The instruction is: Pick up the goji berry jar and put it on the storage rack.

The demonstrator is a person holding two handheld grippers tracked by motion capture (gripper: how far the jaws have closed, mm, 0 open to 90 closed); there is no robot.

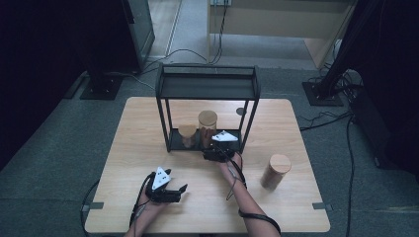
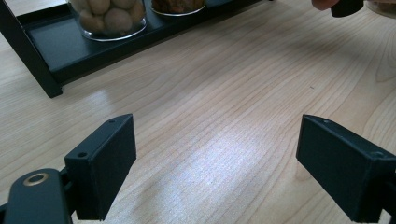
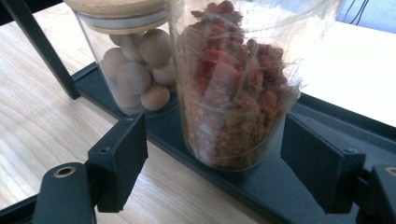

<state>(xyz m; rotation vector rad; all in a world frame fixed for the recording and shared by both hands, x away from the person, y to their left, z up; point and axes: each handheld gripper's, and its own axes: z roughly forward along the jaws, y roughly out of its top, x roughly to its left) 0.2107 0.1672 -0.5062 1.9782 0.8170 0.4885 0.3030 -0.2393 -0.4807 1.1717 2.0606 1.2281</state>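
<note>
Jar in play: tall glass jar of reddish dried bits (image 3: 233,88), standing on the bottom tray of the black rack (image 1: 207,81), right next to a shorter jar of round brown nuts (image 3: 135,70) with a wooden lid.
Right gripper (image 3: 210,158): pushed up to the rack's front edge, fingers spread wide on either side of the reddish jar, clear gaps on both sides, so not gripping it, nothing held.
Left gripper (image 2: 215,163): down near the front-left of the bench (image 1: 148,123), well away from the rack, fingers wide open over bare wood, holding nothing.
Third jar (image 1: 275,170): wooden-lidded one sitting by itself on the bench, off to the right of the person's right forearm, well apart from the rack.
Rack: two levels; both jars are on the low one at bench level.
</note>
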